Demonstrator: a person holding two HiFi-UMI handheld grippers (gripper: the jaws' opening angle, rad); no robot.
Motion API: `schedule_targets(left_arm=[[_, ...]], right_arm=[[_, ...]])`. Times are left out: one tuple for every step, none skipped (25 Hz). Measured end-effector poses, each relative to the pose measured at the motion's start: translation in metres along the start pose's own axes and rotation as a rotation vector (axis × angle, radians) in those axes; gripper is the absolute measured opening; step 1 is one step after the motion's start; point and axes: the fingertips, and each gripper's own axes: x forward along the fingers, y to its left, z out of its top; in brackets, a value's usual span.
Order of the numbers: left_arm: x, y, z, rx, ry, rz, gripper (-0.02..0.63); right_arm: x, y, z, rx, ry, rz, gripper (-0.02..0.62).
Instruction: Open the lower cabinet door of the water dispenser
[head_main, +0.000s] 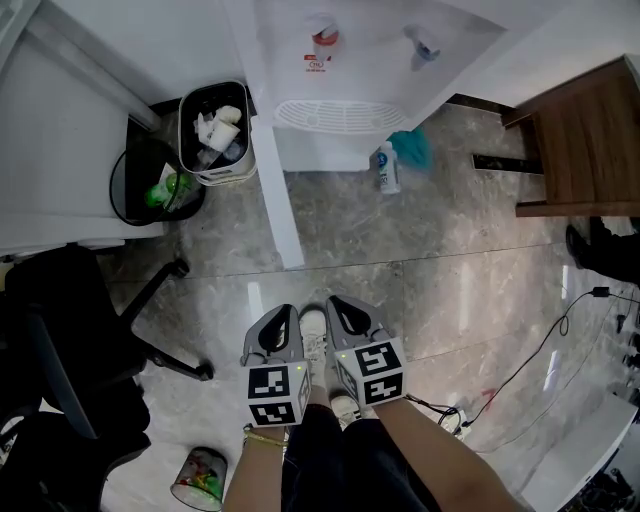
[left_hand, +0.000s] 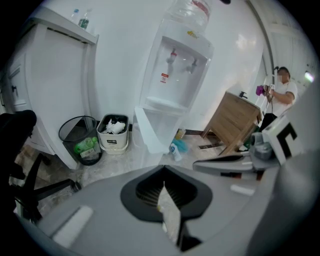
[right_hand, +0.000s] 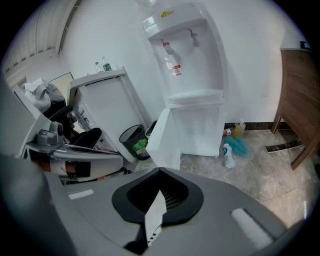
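The white water dispenser (head_main: 340, 60) stands against the far wall; it also shows in the left gripper view as the dispenser (left_hand: 177, 70) and in the right gripper view as the dispenser (right_hand: 192, 60). Its lower cabinet door (head_main: 280, 190) is swung wide open toward me, edge-on as a long white panel; the door (left_hand: 147, 132) and the door (right_hand: 162, 137) hang out to the dispenser's left. My left gripper (head_main: 283, 312) and right gripper (head_main: 335, 302) hang side by side above my shoes, well back from the door. Both have their jaws together with nothing held.
A white bin (head_main: 215, 135) full of paper and a black mesh bin (head_main: 150, 185) stand left of the door. A spray bottle (head_main: 385, 168) and teal cloth (head_main: 412, 148) lie by the dispenser's base. A wooden table (head_main: 590, 140) is at right, an office chair (head_main: 70, 340) at left, cables (head_main: 520, 370) lower right.
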Motion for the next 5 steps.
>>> schedule_targets(left_arm=[[0.0000,0.0002,0.0004,0.001,0.001,-0.001,0.008],[-0.0001,0.0005,0.0009,0.001,0.001,-0.002,0.008],[-0.0001,0.0007,0.0015,0.001,0.001,-0.003,0.008],[-0.0001,0.0010,0.0022,0.000,-0.001,-0.004,0.008],[-0.0001,0.0012,0.0028,-0.001,-0.002,-0.004,0.008]], right_arm=[[0.0000,-0.0002,0.0002,-0.001,0.000,-0.002,-0.005],[0.0000,-0.0003,0.0005,-0.001,-0.001,-0.003,-0.005],[0.0000,-0.0004,0.0009,-0.001,-0.002,-0.005,-0.005],[0.0001,-0.0005,0.0014,-0.001,-0.002,-0.007,-0.005],[0.0002,-0.0006,0.0019,-0.001,-0.003,-0.008,-0.005]])
